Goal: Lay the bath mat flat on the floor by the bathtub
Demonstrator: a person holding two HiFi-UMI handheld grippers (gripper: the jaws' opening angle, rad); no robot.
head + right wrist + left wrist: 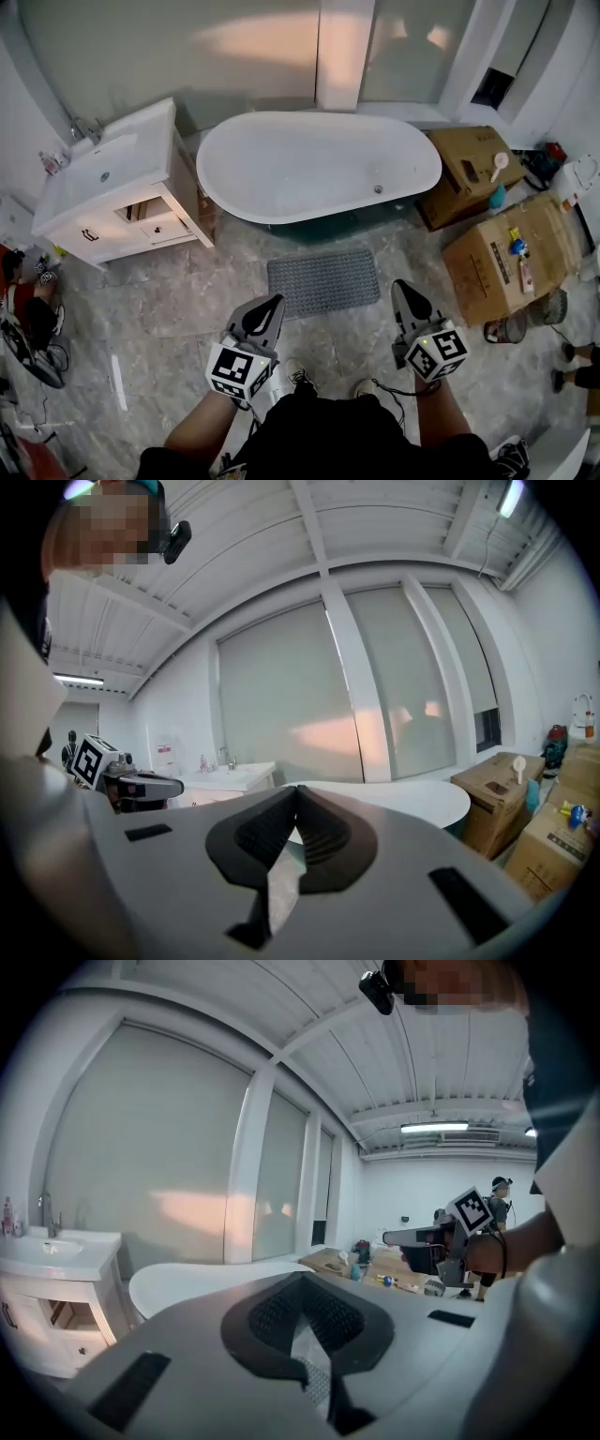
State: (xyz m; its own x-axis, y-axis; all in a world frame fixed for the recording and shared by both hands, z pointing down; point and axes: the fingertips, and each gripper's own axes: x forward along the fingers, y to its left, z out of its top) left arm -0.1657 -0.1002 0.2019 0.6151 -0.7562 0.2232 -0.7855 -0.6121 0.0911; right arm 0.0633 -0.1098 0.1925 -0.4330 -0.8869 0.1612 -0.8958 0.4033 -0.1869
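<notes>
A grey bath mat point(323, 281) lies spread flat on the marble floor just in front of the white bathtub point(319, 167). My left gripper point(272, 305) is held up above the floor at the mat's near left edge, jaws shut and empty. The right gripper point(402, 291) hovers just right of the mat's near right corner, also shut with nothing in it. In the left gripper view the jaws point(302, 1281) meet at the tip, with the tub point(216, 1283) behind. The right gripper view shows its jaws point(298, 791) closed, tub point(412, 799) beyond.
A white vanity with sink point(112, 183) stands left of the tub. Cardboard boxes point(506, 253) sit to the right, with a small bin point(511, 328) near them. Another person point(499, 1206) stands far off. My own shoes point(298, 377) are below the grippers.
</notes>
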